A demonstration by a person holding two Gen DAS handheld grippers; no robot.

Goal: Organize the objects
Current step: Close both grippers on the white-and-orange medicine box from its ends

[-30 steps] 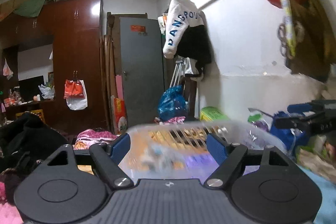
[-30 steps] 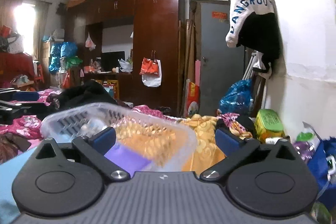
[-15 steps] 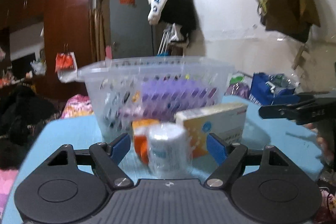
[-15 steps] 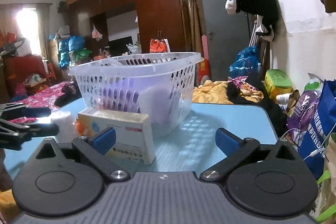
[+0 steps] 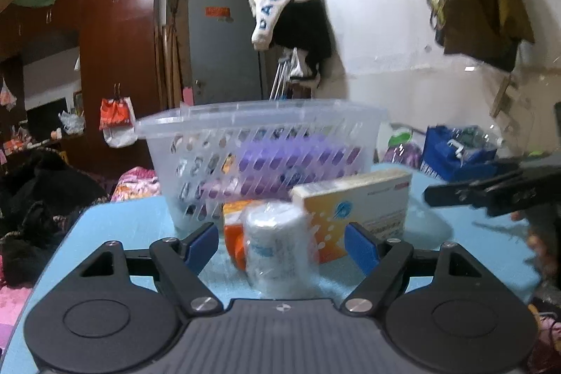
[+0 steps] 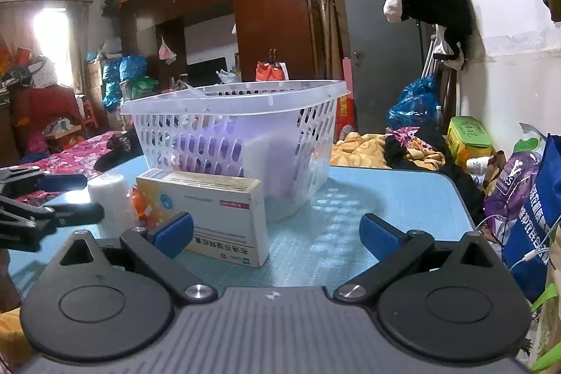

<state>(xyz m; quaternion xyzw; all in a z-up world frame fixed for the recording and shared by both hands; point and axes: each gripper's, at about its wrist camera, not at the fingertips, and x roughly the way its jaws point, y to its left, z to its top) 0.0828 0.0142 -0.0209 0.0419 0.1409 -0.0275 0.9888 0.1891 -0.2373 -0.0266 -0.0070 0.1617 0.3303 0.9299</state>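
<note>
Here, your left tongs [image 5: 281, 242] stood wide and held nothing, low over the blue worktop [image 5: 119, 216], with the white roll [image 5: 277, 246] between the fingers but touching neither. Your right tongs [image 6: 276, 230] were just as wide and empty, pointed at the bare worktop beside the box [image 6: 207, 211], whose near corner lay just ahead of the left finger [image 6: 174, 230].

The roll stood upright near the worktop's front, wrapped in clear film. Just behind it sat an orange item [image 5: 235, 239], too hidden to name, and to its right the box rested on a long edge. Behind all three stood the basket [image 5: 259, 160], which already held something purple and a pale block.

By my guess the roll was light and a little soft, and its film looked slippery, so you would have done best to close on the middle of its round side, square across, with only modest pressure. A grip near the top could have tipped it into the orange item.

The box looked like light, thin card that would dent under a hard squeeze. Its broad faces were the place to hold it, near the middle. Neither item seemed fragile, and the basket's open top sat close behind them.
</note>
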